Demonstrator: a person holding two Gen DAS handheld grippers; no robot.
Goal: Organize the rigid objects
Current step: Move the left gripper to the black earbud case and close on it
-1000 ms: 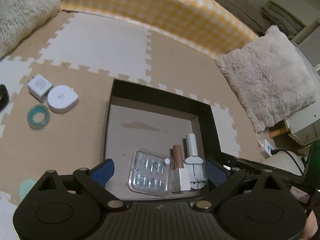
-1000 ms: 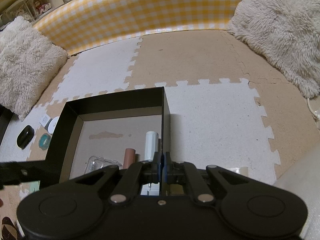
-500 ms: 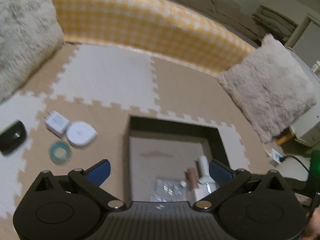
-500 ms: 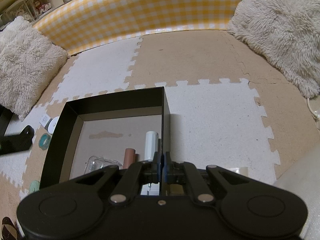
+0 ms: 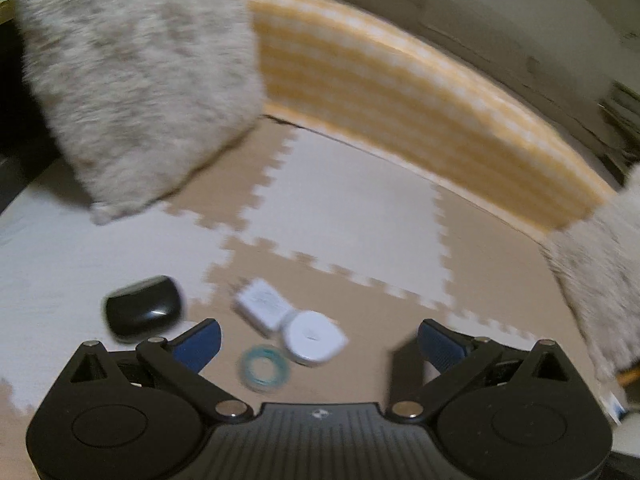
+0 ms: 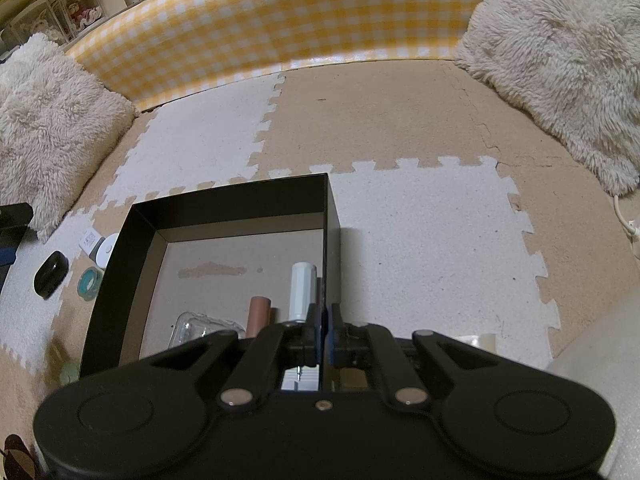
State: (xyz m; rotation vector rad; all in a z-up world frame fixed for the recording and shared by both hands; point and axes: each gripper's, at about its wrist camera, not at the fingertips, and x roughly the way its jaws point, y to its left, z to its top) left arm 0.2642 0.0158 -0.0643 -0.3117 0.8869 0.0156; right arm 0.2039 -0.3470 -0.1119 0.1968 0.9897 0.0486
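1. Four small things lie loose on the floor mat (image 5: 352,208): one black oval thing (image 5: 142,312), one white flat box (image 5: 260,306), one white round-cornered case (image 5: 314,336) and one teal tape ring (image 5: 264,366).
2. The white box touches the white case. The tape ring is just beside the case. The black oval thing sits apart, over on a white mat tile.
3. The left gripper (image 5: 318,340) is spread wide, and nothing is pinched in it. The white case and the tape ring lie between its two blue fingertips (image 5: 200,344) in the left wrist view. That view is blurry.
4. One black box (image 6: 224,216) with no lid stands on the mat. Inside it are one white tube (image 6: 302,290), one brown tube (image 6: 258,314) and one clear plastic case (image 6: 200,326), all at the near end.
5. The right gripper (image 6: 324,322) is pressed together. Its tips sit at the right wall of the black box. I cannot tell if it pinches that wall.
6. The right gripper's black body hides the near end of the box.
7. From the right wrist view, the black box wall hides part of the white case and the tape ring.
8. Two fluffy cream cushions (image 6: 52,128) (image 6: 560,48) lie at the sides.
9. One yellow checked wall (image 6: 280,16) runs along the back of the mat.
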